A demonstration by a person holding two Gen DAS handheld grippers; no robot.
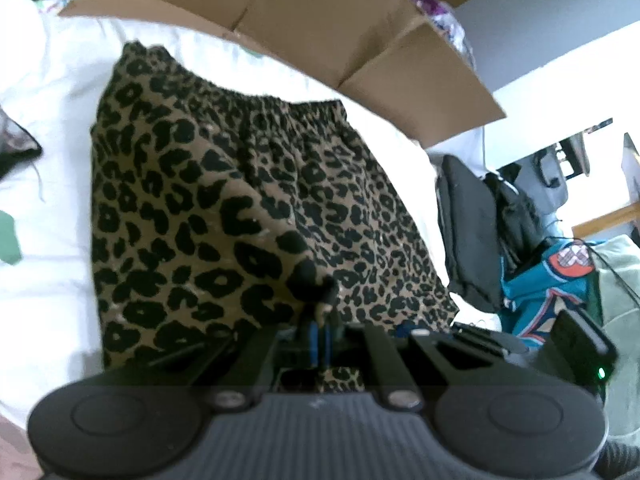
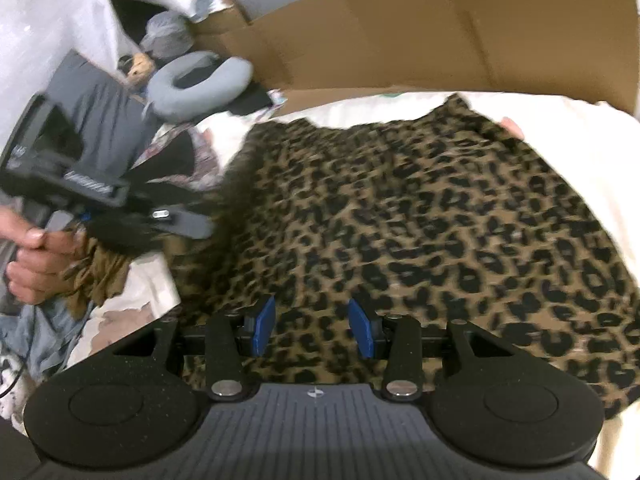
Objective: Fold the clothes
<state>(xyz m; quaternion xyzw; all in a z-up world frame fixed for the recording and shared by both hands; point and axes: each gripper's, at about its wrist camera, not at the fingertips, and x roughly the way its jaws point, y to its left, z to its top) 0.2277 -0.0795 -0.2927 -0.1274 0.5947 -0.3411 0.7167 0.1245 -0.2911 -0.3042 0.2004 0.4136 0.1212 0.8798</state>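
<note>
A leopard-print garment (image 1: 224,200) with an elastic waistband lies spread on the white bed sheet (image 1: 48,100). My left gripper (image 1: 320,320) is shut on a pinched fold of its near edge, and the cloth rises to the blue pads. In the right wrist view the same garment (image 2: 420,220) fills the middle. There my right gripper (image 2: 312,326) hovers just over it with its blue pads apart and nothing between them. The left gripper (image 2: 116,236) shows blurred at the left, held by a hand (image 2: 36,256), with a bunch of the fabric hanging from it.
A big open cardboard box (image 1: 340,20) stands along the far side of the bed (image 2: 440,28). A grey neck pillow (image 2: 192,80) and dark clothes lie at the back left. A black bag (image 1: 468,220) and a teal garment (image 1: 548,280) sit beside the bed.
</note>
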